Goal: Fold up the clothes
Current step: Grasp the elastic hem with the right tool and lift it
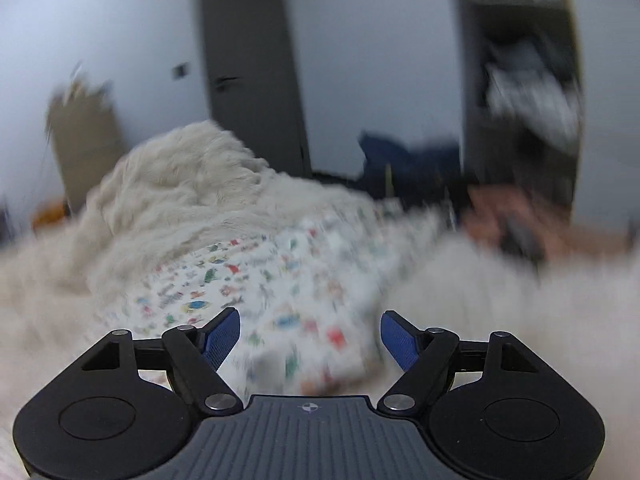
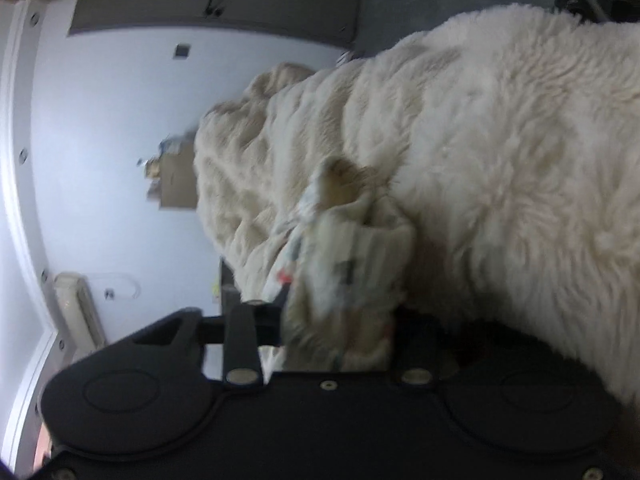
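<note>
A white garment with small coloured prints (image 1: 280,280) lies on a fluffy cream blanket (image 1: 172,184). My left gripper (image 1: 310,340) is open and empty, with its blue pads (image 1: 222,338) just above the garment's near edge. In the right wrist view, rolled on its side, my right gripper (image 2: 340,304) is shut on a bunched part of the printed garment (image 2: 352,256), lifted beside the blanket (image 2: 500,160). The fabric hides its fingertips.
A grey door (image 1: 248,72) and white wall stand behind the bed. A cardboard box (image 1: 84,136) is at left, a dark shelf with clothes (image 1: 524,92) at right, a blue bag (image 1: 408,160) on the floor. Shoes (image 2: 600,0) sit on the floor.
</note>
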`<state>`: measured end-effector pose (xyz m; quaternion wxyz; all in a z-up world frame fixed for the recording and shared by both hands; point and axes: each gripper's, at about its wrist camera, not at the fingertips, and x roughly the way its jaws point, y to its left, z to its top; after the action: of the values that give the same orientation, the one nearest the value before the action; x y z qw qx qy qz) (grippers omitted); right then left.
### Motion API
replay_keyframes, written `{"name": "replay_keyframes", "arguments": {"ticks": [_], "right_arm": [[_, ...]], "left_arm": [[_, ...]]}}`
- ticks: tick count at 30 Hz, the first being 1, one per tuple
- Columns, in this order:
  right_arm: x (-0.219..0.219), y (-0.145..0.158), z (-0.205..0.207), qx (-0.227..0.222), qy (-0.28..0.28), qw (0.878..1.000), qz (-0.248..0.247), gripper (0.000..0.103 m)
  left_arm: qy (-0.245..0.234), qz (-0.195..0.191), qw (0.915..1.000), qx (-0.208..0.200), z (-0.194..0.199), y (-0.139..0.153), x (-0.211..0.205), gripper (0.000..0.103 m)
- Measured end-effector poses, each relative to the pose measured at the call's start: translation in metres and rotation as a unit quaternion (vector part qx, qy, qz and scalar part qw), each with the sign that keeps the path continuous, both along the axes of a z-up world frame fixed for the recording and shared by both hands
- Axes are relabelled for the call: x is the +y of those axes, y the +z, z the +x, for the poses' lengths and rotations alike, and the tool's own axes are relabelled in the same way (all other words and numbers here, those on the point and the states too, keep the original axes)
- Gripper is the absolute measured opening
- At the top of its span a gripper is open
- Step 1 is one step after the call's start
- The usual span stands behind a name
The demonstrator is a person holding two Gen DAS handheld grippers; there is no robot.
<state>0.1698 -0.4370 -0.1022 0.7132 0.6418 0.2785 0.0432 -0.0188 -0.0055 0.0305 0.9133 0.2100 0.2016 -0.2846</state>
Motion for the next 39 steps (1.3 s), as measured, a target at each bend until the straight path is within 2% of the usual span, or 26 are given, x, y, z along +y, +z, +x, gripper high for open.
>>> {"name": "replay_keyframes", "arguments": {"ticks": [3, 6, 7, 11, 12, 13, 16, 18, 20, 21, 24, 25, 26, 27, 28, 30, 31, 32, 33, 36, 37, 39], "right_arm": [[0.003, 0.005, 0.012, 0.008, -0.006, 1.0, -0.019, 0.037], [0.009, 0.01, 0.021, 0.012, -0.005, 0.999, -0.047, 0.039], [0.01, 0.01, 0.022, 0.013, -0.007, 0.999, -0.049, 0.04], [0.008, 0.008, 0.017, 0.02, -0.013, 0.999, -0.049, 0.04], [0.008, 0.008, 0.016, 0.02, -0.013, 0.998, -0.05, 0.04], [0.008, 0.008, 0.014, 0.021, -0.013, 0.998, -0.05, 0.04], [0.007, 0.014, 0.012, 0.02, -0.019, 0.998, -0.049, 0.026], [0.006, 0.022, 0.01, 0.014, -0.028, 0.999, -0.043, 0.024], [0.005, 0.035, 0.003, -0.004, -0.035, 0.997, -0.062, 0.023], [0.005, 0.044, -0.001, -0.015, -0.04, 0.996, -0.075, 0.023], [-0.001, 0.058, -0.01, -0.029, -0.048, 0.993, -0.1, 0.023], [-0.004, 0.06, -0.012, -0.031, -0.05, 0.993, -0.104, 0.023], [-0.007, 0.062, -0.013, -0.035, -0.049, 0.993, -0.104, 0.022], [-0.011, 0.064, -0.014, -0.039, -0.049, 0.993, -0.103, 0.022], [-0.014, 0.066, -0.015, -0.043, -0.049, 0.993, -0.102, 0.021], [-0.02, 0.069, -0.017, -0.05, -0.048, 0.993, -0.1, 0.021], [-0.023, 0.072, -0.018, -0.055, -0.048, 0.992, -0.1, 0.021], [-0.028, 0.08, -0.019, -0.065, -0.051, 0.991, -0.101, 0.021], [-0.032, 0.089, -0.021, -0.076, -0.054, 0.99, -0.107, 0.021], [-0.043, 0.11, -0.028, -0.1, -0.066, 0.985, -0.124, 0.02], [-0.048, 0.118, -0.03, -0.107, -0.072, 0.983, -0.131, 0.02], [-0.062, 0.135, -0.036, -0.123, -0.091, 0.977, -0.149, 0.02]], "left_arm": [[0.012, 0.057, 0.9975, -0.041, -0.01, -0.014, -0.003, 0.065], [0.013, 0.093, 0.9923, -0.081, -0.017, -0.033, -0.019, 0.052], [0.011, 0.116, 0.9863, -0.116, -0.021, -0.043, -0.027, 0.048], [-0.004, 0.173, 0.9736, -0.149, -0.03, -0.06, -0.05, 0.043], [-0.003, 0.176, 0.972, -0.156, -0.032, -0.06, -0.05, 0.038], [-0.001, 0.178, 0.9706, -0.162, -0.033, -0.06, -0.051, 0.005], [0.014, 0.112, 0.9789, -0.17, -0.034, -0.032, -0.036, 0.005], [0.014, 0.075, 0.9845, -0.158, -0.035, -0.006, -0.031, 0.005], [0.004, 0.074, 0.9849, -0.156, -0.039, -0.006, -0.039, 0.006], [-0.02, 0.079, 0.9911, -0.105, -0.037, -0.012, -0.045, 0.008], [-0.051, 0.077, 0.9942, -0.054, -0.04, -0.021, -0.049, 0.018], [-0.052, 0.067, 0.9952, -0.05, -0.039, -0.018, -0.046, 0.029], [-0.063, 0.013, 0.9977, -0.022, -0.032, -0.004, -0.032, 0.046], [-0.074, -0.04, 0.9965, 0.005, -0.026, 0.011, -0.018, 0.056], [-0.075, -0.07, 0.9946, 0.018, -0.022, 0.017, -0.009, 0.066], [-0.033, -0.157, 0.9858, 0.049, 0.007, 0.04, 0.027, 0.066], [-0.01, -0.163, 0.9852, 0.05, 0.014, 0.044, 0.033, 0.06], [0.047, -0.148, 0.9869, 0.044, 0.033, 0.043, 0.041, 0.05], [0.103, -0.132, 0.9851, 0.038, 0.051, 0.042, 0.048, 0.049], [0.146, -0.08, 0.9828, 0.08, 0.091, 0.016, 0.046, 0.048], [0.144, -0.079, 0.9828, 0.084, 0.091, 0.014, 0.047, 0.048], [0.119, -0.069, 0.9834, 0.118, 0.108, -0.007, 0.031, 0.049]]}}
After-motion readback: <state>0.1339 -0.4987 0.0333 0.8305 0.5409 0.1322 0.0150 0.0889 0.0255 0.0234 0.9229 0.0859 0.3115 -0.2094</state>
